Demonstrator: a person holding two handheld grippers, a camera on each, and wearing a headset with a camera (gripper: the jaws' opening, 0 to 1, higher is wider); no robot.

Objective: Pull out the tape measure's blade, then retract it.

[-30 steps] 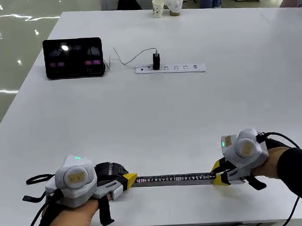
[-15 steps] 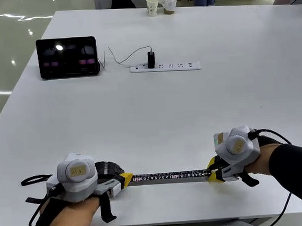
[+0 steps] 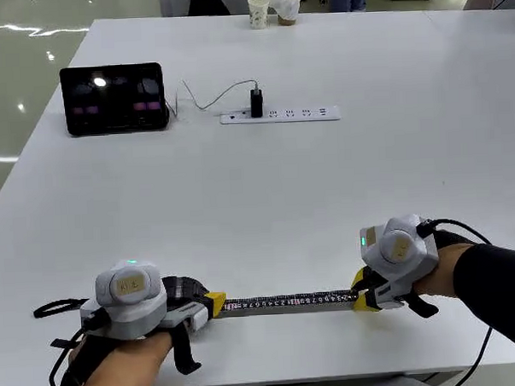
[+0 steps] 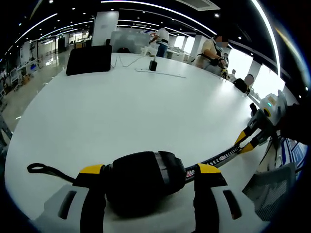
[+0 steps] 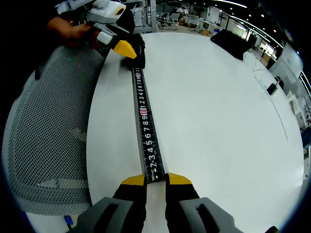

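In the head view we see the left gripper (image 3: 204,305) at the near edge of the white counter (image 3: 326,198), its yellow-tipped jaws clamped around the black tape measure (image 3: 186,289). The blade (image 3: 288,300) runs out of it to the right, lying flat along the counter. Its far end is pinched in the right gripper (image 3: 360,293). A hand holds each gripper. Farther back stand a dark tablet (image 3: 114,98), a white power strip (image 3: 280,115) with a black plug (image 3: 257,101) in it, and a paper cup (image 3: 258,12) near the far edge.

In the left gripper view we look over the tape measure (image 4: 143,182), which sits between the two jaws and touches both. Its wrist strap (image 4: 48,172) trails off to the left. The blade (image 4: 218,158) leaves on the right side and reaches the right gripper (image 4: 248,141).

In the right gripper view the jaws stand close together on the tip of the blade (image 5: 145,121). Its printed numbers face up, and it leads straight away to the tape measure (image 5: 137,48) held in the left gripper (image 5: 121,48). A grey mesh chair (image 5: 43,145) shows beside the counter's edge.
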